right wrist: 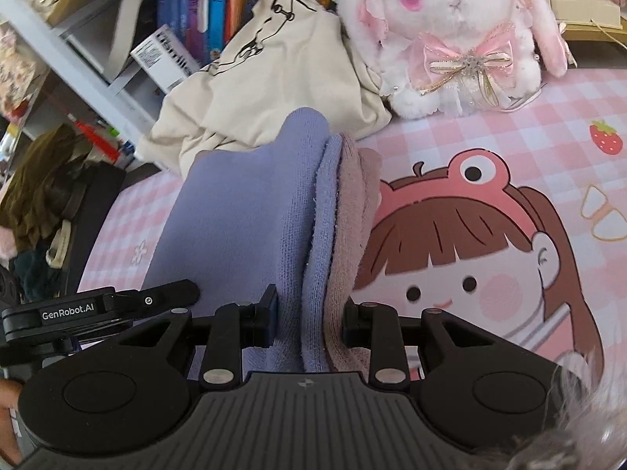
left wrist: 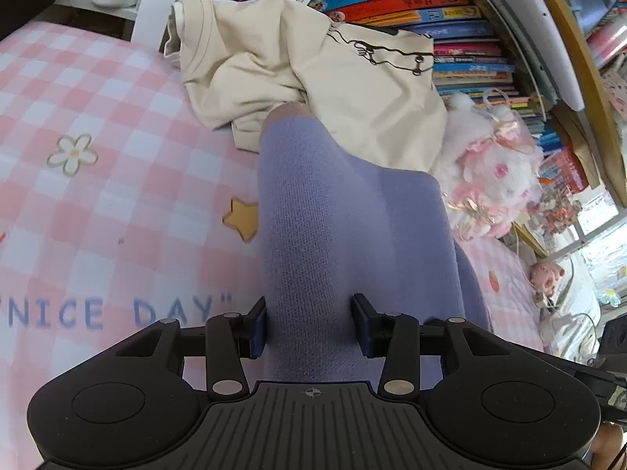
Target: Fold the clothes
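Left wrist view. Item: lavender knitted garment with a dusty-pink layer (left wrist: 345, 211), soft, thick, limp; judged light and not slippery. It ran forward from the left gripper (left wrist: 309, 325), whose jaws were clamped on a thick bunch of it, toward the crumpled cream cotton T-shirt with black line print (left wrist: 298, 70). The T-shirt lay heaped at the far edge of the pink checked bedsheet (left wrist: 98, 149), against the shelved books (left wrist: 431, 4).

Right wrist view. The same garment showed stacked lavender and pink layers, edges aligned, between the jaws of the right gripper (right wrist: 309, 325), closed on the stack. It lay just short of the T-shirt (right wrist: 274, 78); a white plush rabbit with pink bow (right wrist: 450, 35) sat right of the T-shirt.

Handling, as judged: grip all layers near the edge, or the inner ones may slip and sag.
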